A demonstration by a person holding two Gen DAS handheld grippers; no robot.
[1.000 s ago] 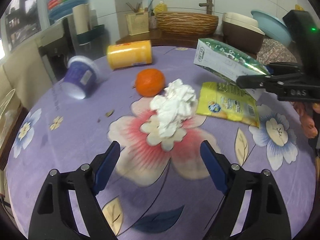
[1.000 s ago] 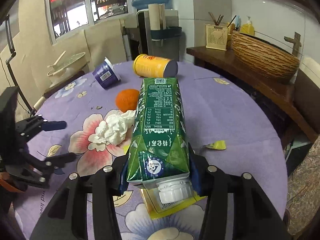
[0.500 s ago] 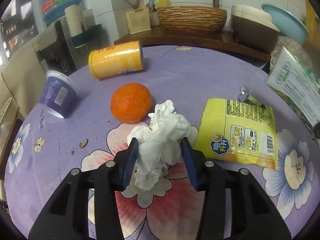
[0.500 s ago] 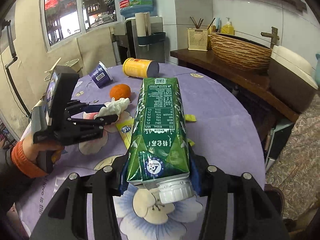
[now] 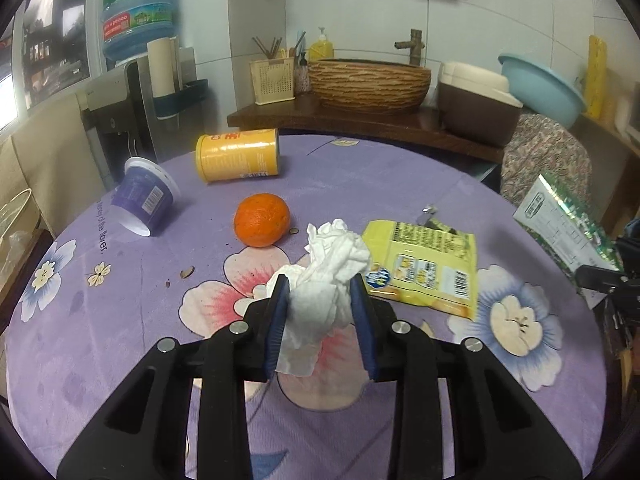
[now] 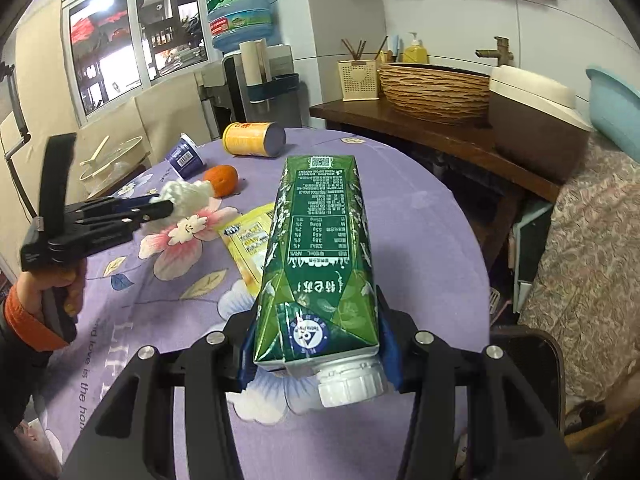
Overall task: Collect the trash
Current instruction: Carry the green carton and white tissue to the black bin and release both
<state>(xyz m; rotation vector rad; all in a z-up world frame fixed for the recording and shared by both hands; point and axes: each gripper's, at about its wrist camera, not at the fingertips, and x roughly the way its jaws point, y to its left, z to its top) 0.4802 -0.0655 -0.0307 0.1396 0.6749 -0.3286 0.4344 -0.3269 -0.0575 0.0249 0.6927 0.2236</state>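
Our left claw (image 5: pixel 320 300) closing on the tissue (image 5: pixel 328 276), pads pinching it just above the table (image 5: pixel 120 340), near the orange (image 5: pixel 262 220), our right claw (image 6: pixel 316 344) clamped on the carton (image 6: pixel 320 248), right of the orange over the table's edge

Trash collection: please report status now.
Left hand-held gripper closing on tissue wad. Right hand-held gripper holds green carton. Nothing in the way.
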